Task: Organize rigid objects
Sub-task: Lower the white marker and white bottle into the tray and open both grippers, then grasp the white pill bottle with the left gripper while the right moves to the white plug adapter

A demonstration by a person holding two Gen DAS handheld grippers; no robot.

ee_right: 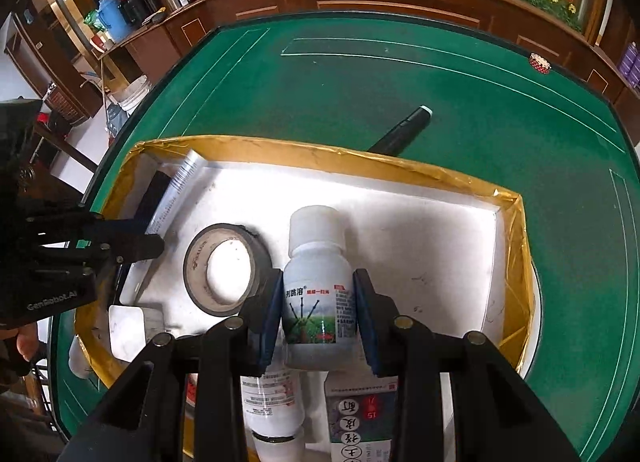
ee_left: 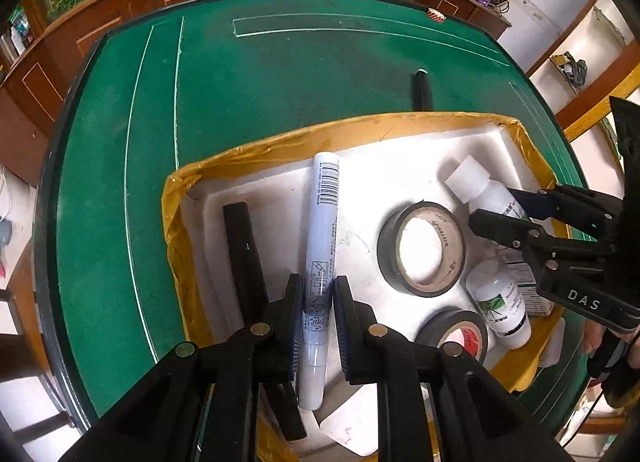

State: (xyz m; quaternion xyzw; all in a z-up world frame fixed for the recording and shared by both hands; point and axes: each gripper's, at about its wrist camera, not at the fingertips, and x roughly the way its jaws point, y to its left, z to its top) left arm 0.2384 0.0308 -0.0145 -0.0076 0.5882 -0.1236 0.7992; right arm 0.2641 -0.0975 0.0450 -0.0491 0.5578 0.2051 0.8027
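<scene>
Left wrist view: the left gripper (ee_left: 317, 300) is pinched tight on a white marker pen (ee_left: 321, 246), which hangs tip-down over the left part of the foam tray (ee_left: 372, 130), the one with gold tape round its rim. Beside the pen lies a black marker (ee_left: 244, 258), already in the tray. Right of those sit a roll of black tape (ee_left: 420, 248), a second roll with a red core (ee_left: 456, 332) and a small white bottle (ee_left: 498, 308) on its side.

Both hands look to be at the placing step. The right gripper (ee_right: 316, 312) has closed on a white bottle with a green label (ee_right: 316, 290), cap pointing away, low over the middle of the tray just beside the tape roll. Each hand, I'd say, needs to set its item down flat in a free patch and then let the jaws part (the pen wants to go parallel to the black one, or it may roll).

The right wrist view alone shows the label on the held bottle, a printed box (ee_right: 362, 422) under the gripper, and the open stretch of tray to the right. Both views catch another black marker (ee_right: 404, 130) out on the green table (ee_right: 400, 78) beyond the tray's far rim, presumably still to be collected. The red-cored roll shows only from the left.
</scene>
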